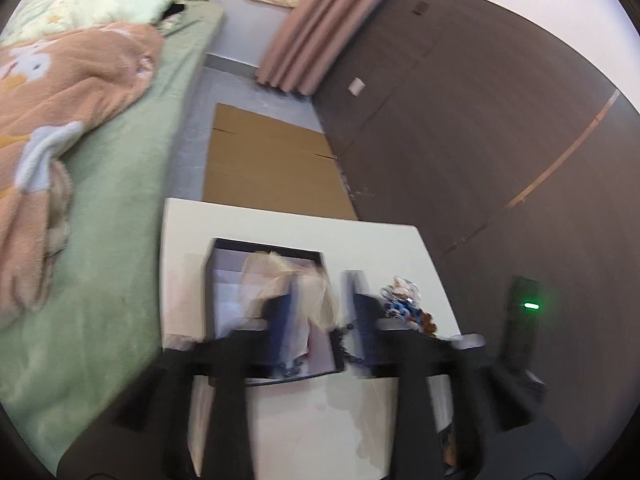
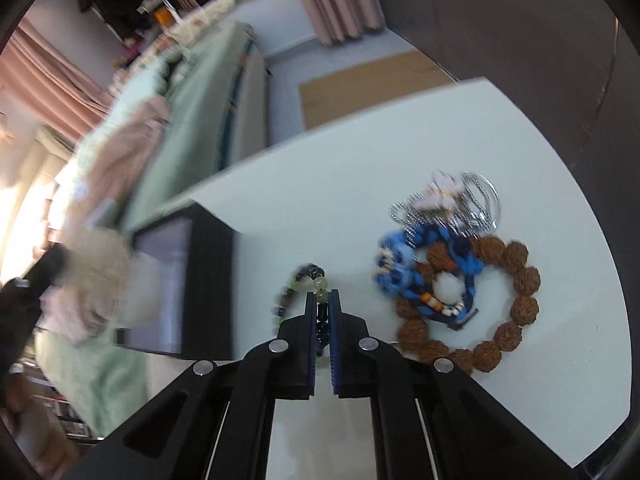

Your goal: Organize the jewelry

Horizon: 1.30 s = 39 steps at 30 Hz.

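Note:
My left gripper point(image 1: 322, 312) stands open above a black box point(image 1: 224, 280) with a pale lilac lining. A sheer cream pouch point(image 1: 288, 280) lies over the box, partly between the blue pads, which do not press on it. In the right wrist view my right gripper point(image 2: 323, 296) is shut on a bracelet of dark and pale green beads point(image 2: 316, 280), whose loop hangs just beyond the fingertips. To its right a jewelry pile rests on the white table point(image 2: 400, 140): a brown nut-bead bracelet point(image 2: 516, 280), a blue braided piece point(image 2: 420, 256) and silver chains point(image 2: 460, 200).
The box point(image 2: 208, 272) sits at the table's left edge, beside a bed with a green sheet point(image 1: 120, 200) and a pink blanket. Flat cardboard point(image 1: 272, 160) lies on the floor beyond the table. A dark wall and a black device with a green light point(image 1: 528, 306) are to the right.

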Motion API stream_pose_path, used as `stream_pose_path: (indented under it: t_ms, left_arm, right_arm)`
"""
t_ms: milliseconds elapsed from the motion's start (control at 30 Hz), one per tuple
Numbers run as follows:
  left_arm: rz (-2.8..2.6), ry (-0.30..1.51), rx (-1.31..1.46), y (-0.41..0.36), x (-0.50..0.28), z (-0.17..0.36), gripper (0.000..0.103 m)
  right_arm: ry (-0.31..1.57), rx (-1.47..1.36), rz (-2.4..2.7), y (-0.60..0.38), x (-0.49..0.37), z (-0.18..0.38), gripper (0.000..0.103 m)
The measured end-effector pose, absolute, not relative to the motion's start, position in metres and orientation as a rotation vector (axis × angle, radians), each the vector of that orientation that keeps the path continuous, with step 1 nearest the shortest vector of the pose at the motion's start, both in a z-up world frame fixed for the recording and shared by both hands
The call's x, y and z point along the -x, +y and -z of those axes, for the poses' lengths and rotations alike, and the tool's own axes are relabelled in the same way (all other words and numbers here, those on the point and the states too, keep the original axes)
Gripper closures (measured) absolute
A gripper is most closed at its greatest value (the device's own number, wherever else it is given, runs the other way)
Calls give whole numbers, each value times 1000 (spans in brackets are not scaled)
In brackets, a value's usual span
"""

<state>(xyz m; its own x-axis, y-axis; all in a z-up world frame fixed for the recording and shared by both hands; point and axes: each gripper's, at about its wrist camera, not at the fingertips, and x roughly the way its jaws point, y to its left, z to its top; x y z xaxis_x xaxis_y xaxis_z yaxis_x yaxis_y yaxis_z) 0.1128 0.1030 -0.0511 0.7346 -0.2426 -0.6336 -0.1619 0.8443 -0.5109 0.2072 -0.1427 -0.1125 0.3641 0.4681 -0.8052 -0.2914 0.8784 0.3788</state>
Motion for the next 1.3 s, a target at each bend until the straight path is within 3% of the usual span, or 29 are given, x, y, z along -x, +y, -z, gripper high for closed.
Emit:
stream_pose_path:
  t_ms: [133,200,400,833,900,933,967,1000,1300]
  left_arm:
    - [14,723,577,115,-104,44,36]
    - [-11,718,583,120,-101,44,21]
    - [-68,710,595,133,-95,44,6]
    - [-132,701,651,160,-88,44,5]
    - [-134,698,667,165,-87,45,5]
    - [-135,697,673,167,-87,46,5]
    - [-138,696,680,168,-86,47,5]
    - [-137,697,683,169,-86,47,5]
    - [-102,700,634,152,-90,44,5]
  right_arm:
    - [1013,-218,-577,-137,-194,84,98]
    - [984,-225,-599,-133,-189,75,98]
    - [915,-292,-680,-123,-177,51,98]
    - [872,-408,-825,-83,-166,38,97]
    - [890,-422,-845,-75,-168,44,92]
    - [927,-402,-829,-70,-171,50,80]
    - [965,-378,-799,-68,-173,58,53]
    - [962,-374,-770,-69,-173,60,44]
    - [921,-372,-666,-115,-174,49,37]
